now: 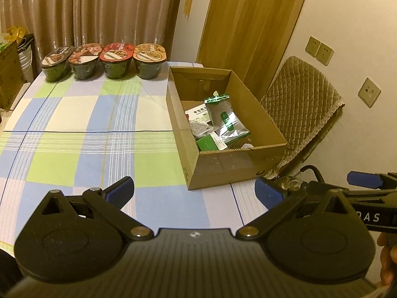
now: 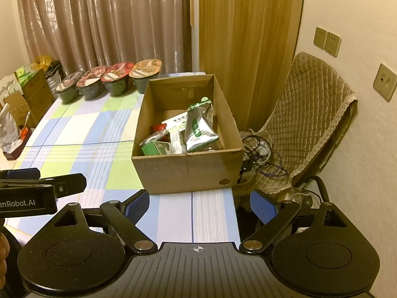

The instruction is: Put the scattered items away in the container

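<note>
Both grippers are held low over the near table edge, fingers spread wide with nothing between them: the left gripper (image 1: 194, 191) and the right gripper (image 2: 199, 204). "enRobot.AI", cut off at its start, is read on the left gripper's side at 9 o'clock in the right view; "DAS" is read on the right one at 3 o'clock in the left view. At 12 o'clock the box (image 2: 183, 173) stands on the checked table (image 1: 74, 134), a green-and-silver pouch (image 2: 198, 131) and small cartons inside; their print is too small to read. Four lidded bowls (image 1: 104, 59) are lined up at 11 o'clock.

Matt cardboard box (image 2: 188, 171), glossy foil pouch (image 2: 198, 131)
</note>
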The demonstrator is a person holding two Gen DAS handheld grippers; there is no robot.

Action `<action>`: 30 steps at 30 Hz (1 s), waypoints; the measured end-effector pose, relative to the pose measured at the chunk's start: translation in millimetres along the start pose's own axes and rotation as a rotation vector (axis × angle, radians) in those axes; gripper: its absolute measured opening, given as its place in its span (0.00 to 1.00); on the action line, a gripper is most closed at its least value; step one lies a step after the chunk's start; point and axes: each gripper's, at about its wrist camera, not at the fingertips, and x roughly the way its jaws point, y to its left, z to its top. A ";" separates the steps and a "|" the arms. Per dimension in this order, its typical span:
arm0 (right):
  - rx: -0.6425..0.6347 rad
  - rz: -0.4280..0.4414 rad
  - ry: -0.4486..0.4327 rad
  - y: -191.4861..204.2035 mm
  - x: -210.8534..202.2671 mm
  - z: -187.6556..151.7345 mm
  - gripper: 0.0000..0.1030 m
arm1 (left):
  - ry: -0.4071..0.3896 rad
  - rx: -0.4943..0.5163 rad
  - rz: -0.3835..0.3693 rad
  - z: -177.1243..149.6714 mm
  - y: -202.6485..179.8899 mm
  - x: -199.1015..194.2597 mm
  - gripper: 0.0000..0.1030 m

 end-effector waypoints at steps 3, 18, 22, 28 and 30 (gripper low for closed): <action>0.000 0.001 0.001 -0.7 0.0 -0.5 0.91 | 0.004 0.001 0.000 -0.4 -0.6 1.4 0.99; 0.002 0.004 0.010 0.9 3.5 -1.4 0.91 | 0.014 -0.005 -0.001 -4.4 1.2 5.2 0.99; -0.001 0.005 0.009 1.0 4.1 -1.1 0.91 | 0.016 -0.007 -0.002 -4.5 1.8 5.7 0.99; -0.005 0.008 0.009 3.1 5.5 0.0 0.91 | 0.018 -0.010 -0.003 -5.5 2.6 6.9 0.99; -0.007 0.008 0.009 4.0 5.9 0.2 0.91 | 0.018 -0.011 -0.003 -5.2 2.6 7.4 0.99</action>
